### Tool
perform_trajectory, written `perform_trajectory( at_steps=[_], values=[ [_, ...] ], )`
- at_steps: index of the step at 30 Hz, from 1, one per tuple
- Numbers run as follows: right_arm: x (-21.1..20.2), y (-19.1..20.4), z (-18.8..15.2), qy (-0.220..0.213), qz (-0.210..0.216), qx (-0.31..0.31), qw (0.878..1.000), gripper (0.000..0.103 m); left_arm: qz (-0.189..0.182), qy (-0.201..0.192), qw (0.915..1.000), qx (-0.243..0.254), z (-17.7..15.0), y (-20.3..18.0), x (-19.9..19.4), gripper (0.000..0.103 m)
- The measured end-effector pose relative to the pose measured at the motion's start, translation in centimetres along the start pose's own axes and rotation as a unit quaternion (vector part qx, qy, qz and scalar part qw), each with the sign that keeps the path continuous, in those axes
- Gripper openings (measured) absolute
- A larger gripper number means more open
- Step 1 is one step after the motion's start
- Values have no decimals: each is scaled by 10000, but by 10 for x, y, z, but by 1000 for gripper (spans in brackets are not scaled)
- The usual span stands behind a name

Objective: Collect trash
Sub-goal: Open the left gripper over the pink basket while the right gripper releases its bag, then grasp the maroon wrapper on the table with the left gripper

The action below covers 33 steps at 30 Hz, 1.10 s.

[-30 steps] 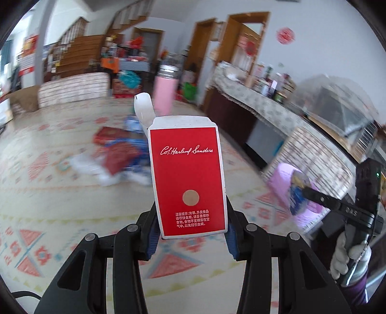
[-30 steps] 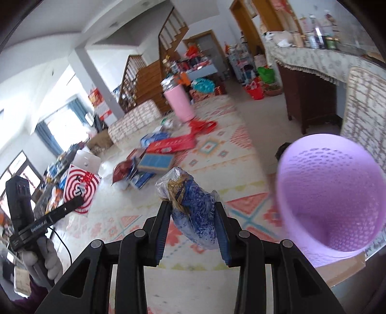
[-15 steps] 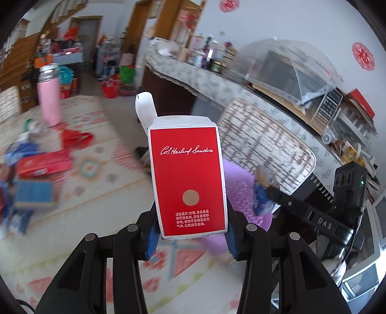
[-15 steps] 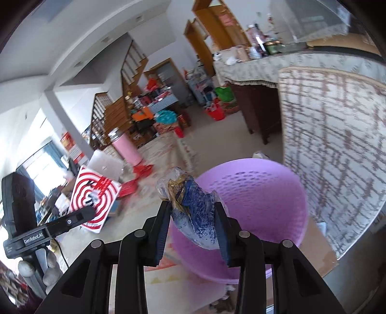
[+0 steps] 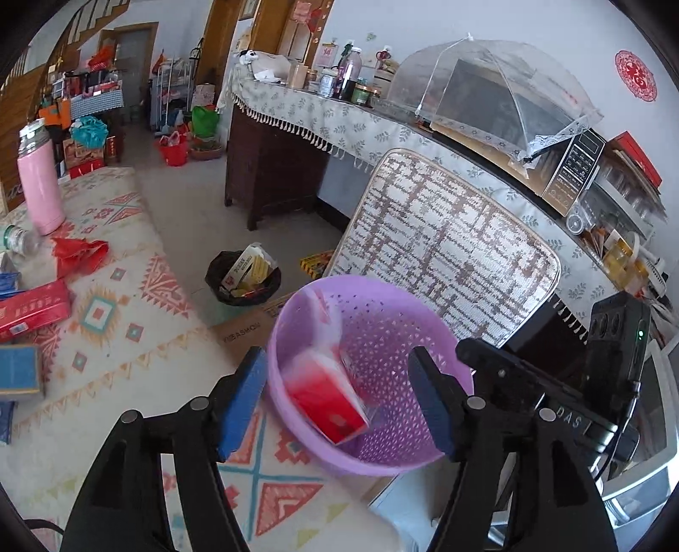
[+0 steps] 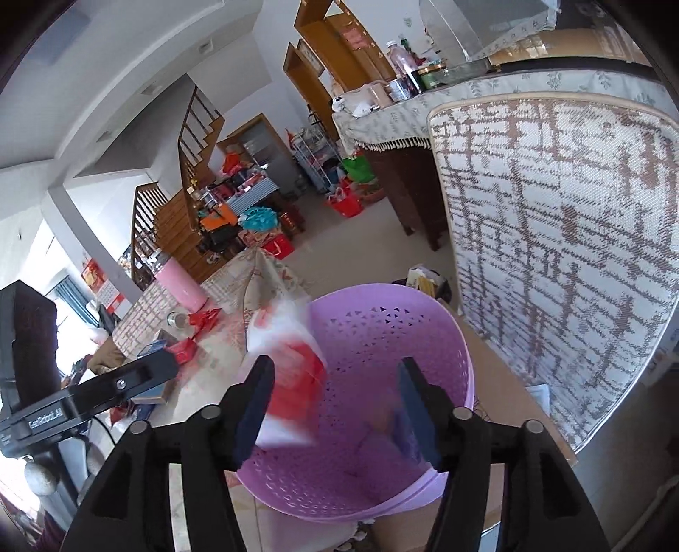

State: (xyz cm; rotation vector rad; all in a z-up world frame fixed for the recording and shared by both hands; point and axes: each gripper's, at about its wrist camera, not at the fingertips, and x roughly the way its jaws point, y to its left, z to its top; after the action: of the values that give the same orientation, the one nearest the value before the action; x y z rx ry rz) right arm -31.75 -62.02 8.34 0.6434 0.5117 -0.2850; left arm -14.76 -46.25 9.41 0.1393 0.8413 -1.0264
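Red-and-white carton (image 5: 324, 395), blurred mid-fall, has left the left gripper (image 5: 339, 397) and drops into the purple basket (image 5: 382, 335). Both grippers' jaws are opening, released; the right gripper (image 6: 333, 407) has let go its blue wrapper (image 6: 382, 429) too. Two pieces collected; more litter waits on the bench (image 5: 127, 297). "VIBASMON" marks cardboard (image 5: 242, 329) beside it.

A lived-in family home, an open living and dining room. Wooden staircase (image 6: 178, 212) with banisters at the far end, wooden door frames (image 5: 220, 38), a fringed cloth over a long sideboard (image 5: 339, 123) crowded with jars and bottles, a microwave (image 5: 573, 170) under a mesh food cover (image 5: 488, 85), red paper cutout (image 5: 635, 75) on the wall, patterned rug (image 5: 110, 305), padded chair back (image 5: 441, 242), boxes and bags stacked by the stairs.
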Motion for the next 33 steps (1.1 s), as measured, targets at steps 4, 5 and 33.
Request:
perform_trajectory(
  at_steps=[4,5,33],
  values=[
    [-3,6,-3,-5,28,-69,10000,72,110,-71,9999,-62,-12,12,-23,69],
    [-5,9,-4,0,37,-102,9999,72,164,-90,9998,-88,-17,17,-31,69],
    [46,141,-79,1071,736,-715,9889,84,2553,-50,9665,-275,-70,280,-138,75]
  ],
)
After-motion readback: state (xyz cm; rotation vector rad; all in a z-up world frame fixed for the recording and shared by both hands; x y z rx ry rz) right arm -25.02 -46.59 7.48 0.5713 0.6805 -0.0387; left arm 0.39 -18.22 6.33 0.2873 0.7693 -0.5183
